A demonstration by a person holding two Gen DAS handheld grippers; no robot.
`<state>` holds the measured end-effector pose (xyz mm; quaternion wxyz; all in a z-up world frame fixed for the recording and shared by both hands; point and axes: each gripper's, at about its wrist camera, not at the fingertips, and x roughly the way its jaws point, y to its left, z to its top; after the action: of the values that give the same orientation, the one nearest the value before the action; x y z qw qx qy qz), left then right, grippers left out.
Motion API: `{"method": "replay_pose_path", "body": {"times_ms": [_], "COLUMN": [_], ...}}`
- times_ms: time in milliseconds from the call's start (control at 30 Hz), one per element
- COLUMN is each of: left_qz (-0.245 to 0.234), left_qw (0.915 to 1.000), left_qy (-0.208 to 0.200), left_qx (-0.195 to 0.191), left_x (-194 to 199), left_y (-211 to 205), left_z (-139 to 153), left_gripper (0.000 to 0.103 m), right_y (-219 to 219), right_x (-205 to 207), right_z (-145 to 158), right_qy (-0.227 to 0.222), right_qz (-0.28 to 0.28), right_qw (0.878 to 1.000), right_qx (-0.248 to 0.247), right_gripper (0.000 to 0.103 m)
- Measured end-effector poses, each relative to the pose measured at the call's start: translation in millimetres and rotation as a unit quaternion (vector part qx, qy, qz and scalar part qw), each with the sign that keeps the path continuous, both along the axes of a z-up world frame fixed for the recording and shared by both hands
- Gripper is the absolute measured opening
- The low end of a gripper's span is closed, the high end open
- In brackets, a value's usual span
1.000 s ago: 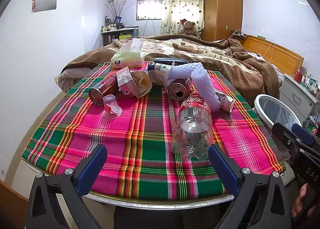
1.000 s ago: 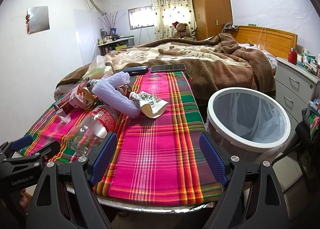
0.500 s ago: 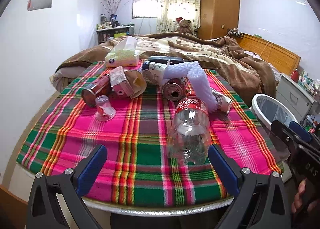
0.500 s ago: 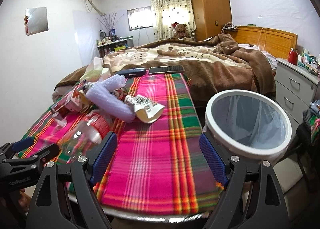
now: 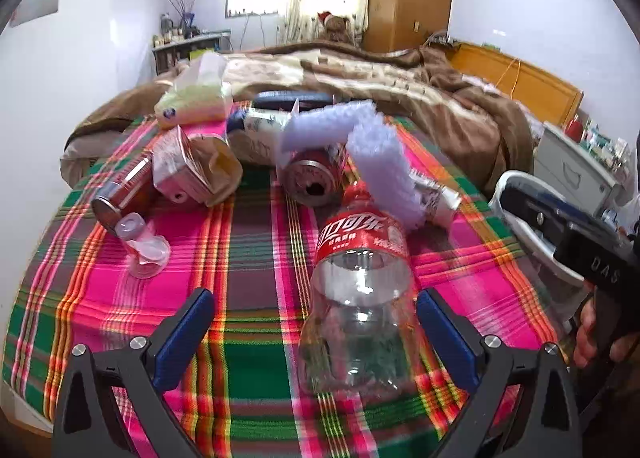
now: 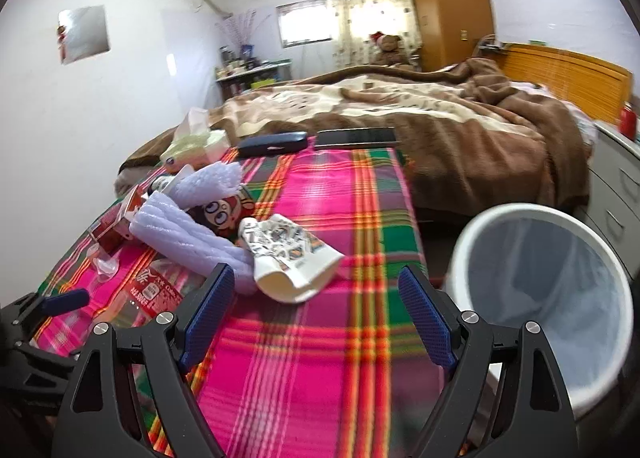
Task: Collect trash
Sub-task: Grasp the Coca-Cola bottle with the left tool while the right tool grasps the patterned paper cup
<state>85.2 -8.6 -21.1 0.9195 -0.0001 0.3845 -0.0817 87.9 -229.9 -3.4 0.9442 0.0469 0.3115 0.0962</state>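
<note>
The left tool (image 5: 314,332), jaws apart, faces the clear bottle (image 5: 358,298), which lies on the bench (image 5: 248,242) base-first, its long axis running away. Right of the bottle, the right tool (image 6: 314,308) gapes empty.

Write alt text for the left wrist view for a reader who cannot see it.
The open left gripper reaches over a plaid tablecloth toward an empty clear cola bottle lying on its side, nearer its right finger. Behind the bottle lie cans, a carton, purple foam and a tissue pack; the right gripper shows at the right edge.
</note>
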Motion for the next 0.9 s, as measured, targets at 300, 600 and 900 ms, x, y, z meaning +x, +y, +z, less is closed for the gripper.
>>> {"method": "replay_pose_path", "body": {"times_ms": [300, 600, 900], "left_qz": [-0.014, -0.013, -0.022], "left_qw": [0.9993, 0.9975, 0.9960], "left_qy": [0.021, 0.029, 0.054], "left_qx": [-0.027, -0.063, -0.067], "left_x": [23, 41, 50], "left_y": [0, 0, -5], "left_z": [-11, -10, -21], "left_gripper": [0.098, 0.095, 0.080], "right_y": [18, 22, 25], "right_x": [34, 45, 52], "right_z": [-16, -23, -26], "right_qy": [0.053, 0.087, 0.101], "right_qz": [0.057, 0.066, 0.076], "right_qw": [0.997, 0.994, 0.992], "right_qx": [0.000, -0.016, -0.024], "right_gripper": [0.076, 0.053, 0.026]}}
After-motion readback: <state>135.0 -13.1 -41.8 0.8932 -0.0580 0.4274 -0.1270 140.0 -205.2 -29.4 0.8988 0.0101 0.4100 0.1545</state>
